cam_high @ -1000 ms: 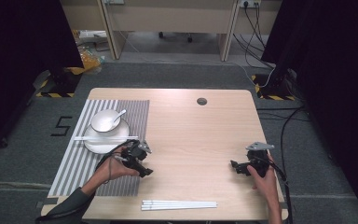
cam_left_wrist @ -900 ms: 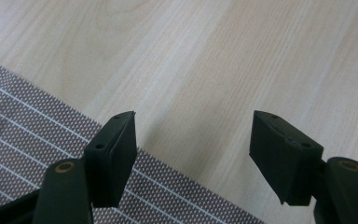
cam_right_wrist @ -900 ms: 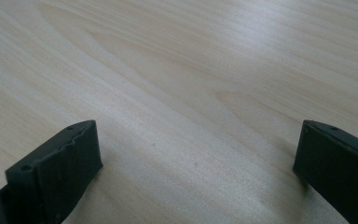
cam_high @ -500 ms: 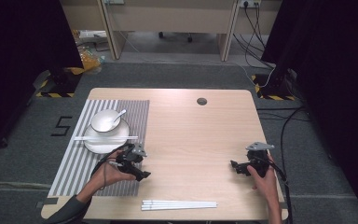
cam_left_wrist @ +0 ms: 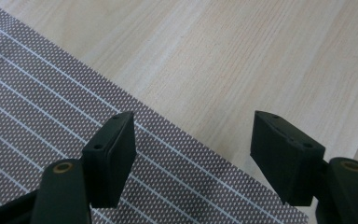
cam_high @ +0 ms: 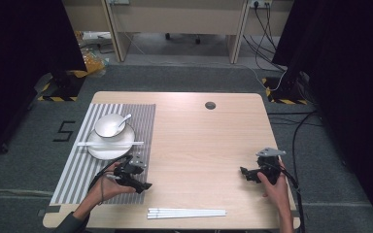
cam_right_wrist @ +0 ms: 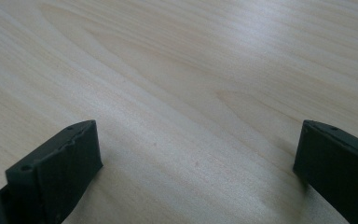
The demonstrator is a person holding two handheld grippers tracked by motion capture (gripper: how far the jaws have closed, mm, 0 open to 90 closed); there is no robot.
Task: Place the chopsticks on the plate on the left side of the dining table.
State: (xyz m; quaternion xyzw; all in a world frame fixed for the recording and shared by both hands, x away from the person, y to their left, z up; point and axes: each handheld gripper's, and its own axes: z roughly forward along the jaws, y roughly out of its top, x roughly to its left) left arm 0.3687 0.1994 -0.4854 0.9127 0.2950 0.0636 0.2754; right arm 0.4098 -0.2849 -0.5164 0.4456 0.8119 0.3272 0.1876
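My left gripper (cam_high: 144,185) hovers low over the right edge of the striped placemat (cam_high: 85,165), its jaws open with nothing between them; in the left gripper view the open gripper (cam_left_wrist: 193,161) frames the mat's edge (cam_left_wrist: 51,112) and bare wood. My right gripper (cam_high: 244,173) rests near the table's right side, open and empty; in the right gripper view the gripper (cam_right_wrist: 198,163) has plain tabletop between its jaws. A white bowl with a spoon (cam_high: 110,125) sits on a white plate (cam_high: 108,149), with a white chopstick (cam_high: 110,143) laid across the plate. More white chopsticks (cam_high: 187,212) lie at the front edge.
The wooden table (cam_high: 204,141) has a round cable grommet (cam_high: 210,105) near its far edge. Cables trail on the floor at the right (cam_high: 301,126). Dark curtains stand on both sides.
My left gripper has moved toward the front edge of the table and slightly right, away from the plate. The right gripper has stayed in place.
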